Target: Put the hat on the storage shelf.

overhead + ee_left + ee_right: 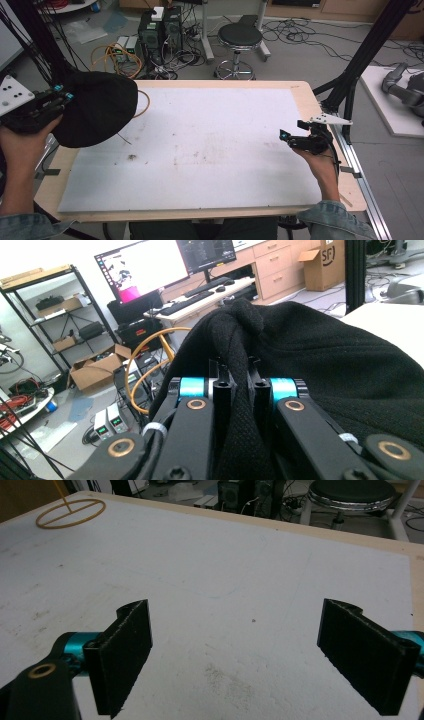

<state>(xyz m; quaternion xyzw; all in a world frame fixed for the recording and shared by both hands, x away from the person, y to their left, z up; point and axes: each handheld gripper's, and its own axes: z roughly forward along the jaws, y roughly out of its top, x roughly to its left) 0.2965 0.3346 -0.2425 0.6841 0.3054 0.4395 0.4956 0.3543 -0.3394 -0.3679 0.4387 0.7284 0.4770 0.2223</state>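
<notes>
White-topped table [200,150] lying bare, you are holding the black cloth [97,107] bunched in your left gripper [64,96] above its left edge, right gripper [286,136] spread and idle; laying out or folding looks still ahead.

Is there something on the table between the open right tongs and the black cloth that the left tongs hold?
Nothing visible. The white table top between the right tongs and the black cloth is bare; the left tongs grip the cloth at the table's left edge.
</notes>
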